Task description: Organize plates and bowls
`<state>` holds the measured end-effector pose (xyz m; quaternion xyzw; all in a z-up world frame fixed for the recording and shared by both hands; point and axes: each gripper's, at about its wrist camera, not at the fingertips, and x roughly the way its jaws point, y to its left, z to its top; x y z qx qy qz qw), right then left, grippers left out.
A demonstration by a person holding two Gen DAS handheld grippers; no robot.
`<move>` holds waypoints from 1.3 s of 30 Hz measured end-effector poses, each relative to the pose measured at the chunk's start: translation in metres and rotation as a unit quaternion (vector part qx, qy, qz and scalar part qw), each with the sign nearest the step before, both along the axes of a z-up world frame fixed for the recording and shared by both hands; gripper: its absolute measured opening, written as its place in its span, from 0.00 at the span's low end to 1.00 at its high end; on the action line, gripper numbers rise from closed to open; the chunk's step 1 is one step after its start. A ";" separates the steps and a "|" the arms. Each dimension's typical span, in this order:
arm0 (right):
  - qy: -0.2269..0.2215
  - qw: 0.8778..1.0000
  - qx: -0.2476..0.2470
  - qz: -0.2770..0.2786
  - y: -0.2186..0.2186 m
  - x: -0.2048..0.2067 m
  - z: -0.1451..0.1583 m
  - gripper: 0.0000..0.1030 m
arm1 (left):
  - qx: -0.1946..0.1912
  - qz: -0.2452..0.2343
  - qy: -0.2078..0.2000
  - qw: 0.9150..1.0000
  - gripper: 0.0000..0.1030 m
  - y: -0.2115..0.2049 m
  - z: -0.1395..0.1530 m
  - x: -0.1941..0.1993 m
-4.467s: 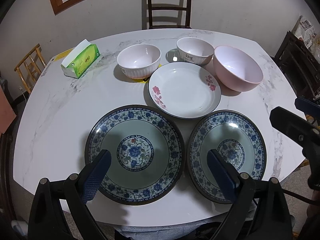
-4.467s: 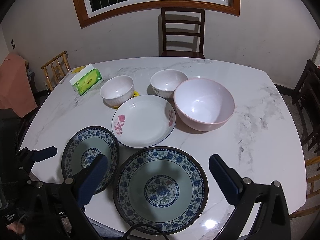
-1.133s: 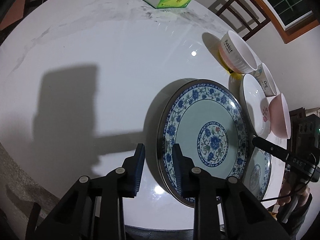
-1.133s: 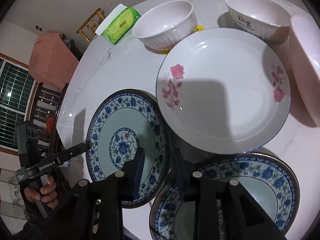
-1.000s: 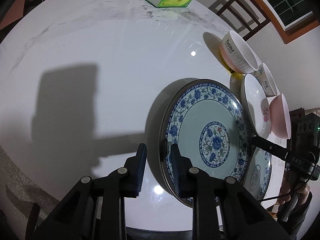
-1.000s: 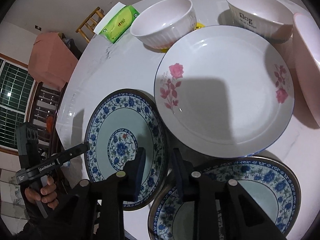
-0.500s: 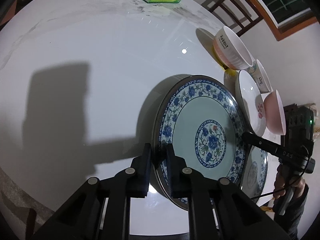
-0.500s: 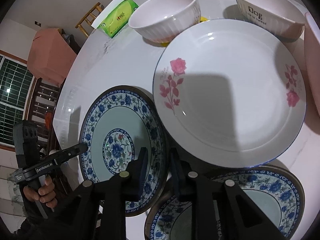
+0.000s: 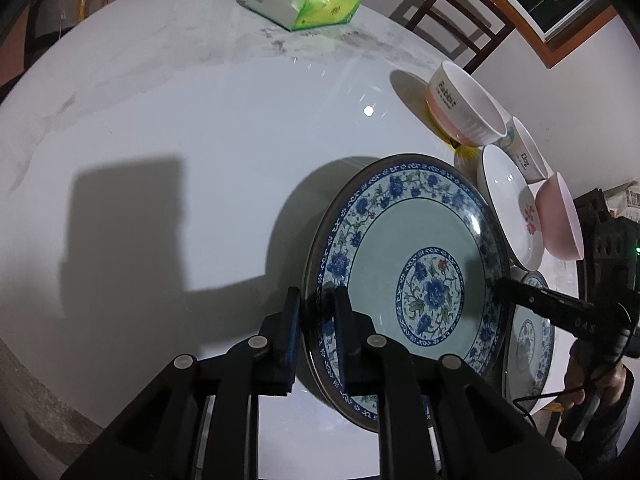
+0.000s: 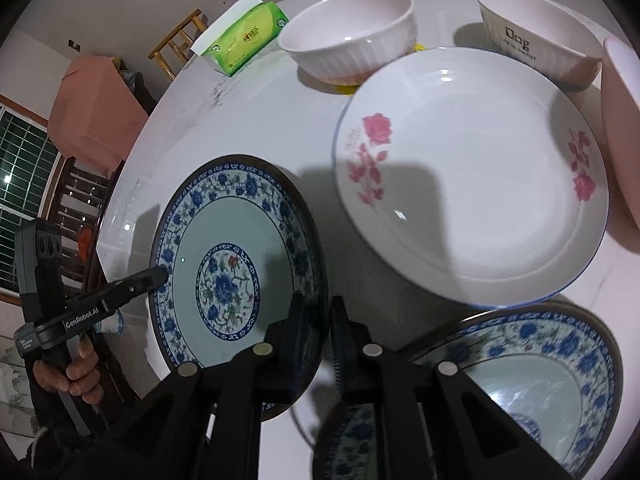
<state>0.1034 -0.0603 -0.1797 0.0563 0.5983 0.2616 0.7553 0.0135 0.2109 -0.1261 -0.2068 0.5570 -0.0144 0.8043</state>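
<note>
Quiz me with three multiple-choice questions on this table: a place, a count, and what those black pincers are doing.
1. Where is the green tissue pack? A. on the table B. on a chair C. on the floor
2. How many bowls are out? A. two B. three C. five
3. What do the left gripper and right gripper hold? A. nothing B. the same blue-patterned plate C. one bowl each
1 A: it lies on the marble top. 2 B: ribbed bowl, Dog bowl, pink bowl. 3 B: both pinch its opposite rims; the left jaws have just been closing.
</note>
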 end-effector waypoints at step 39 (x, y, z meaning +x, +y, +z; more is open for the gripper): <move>0.006 0.999 0.023 -0.031 0.017 -0.030 0.001 0.26 | 0.058 0.046 -0.019 0.997 0.47 0.047 0.008 -0.002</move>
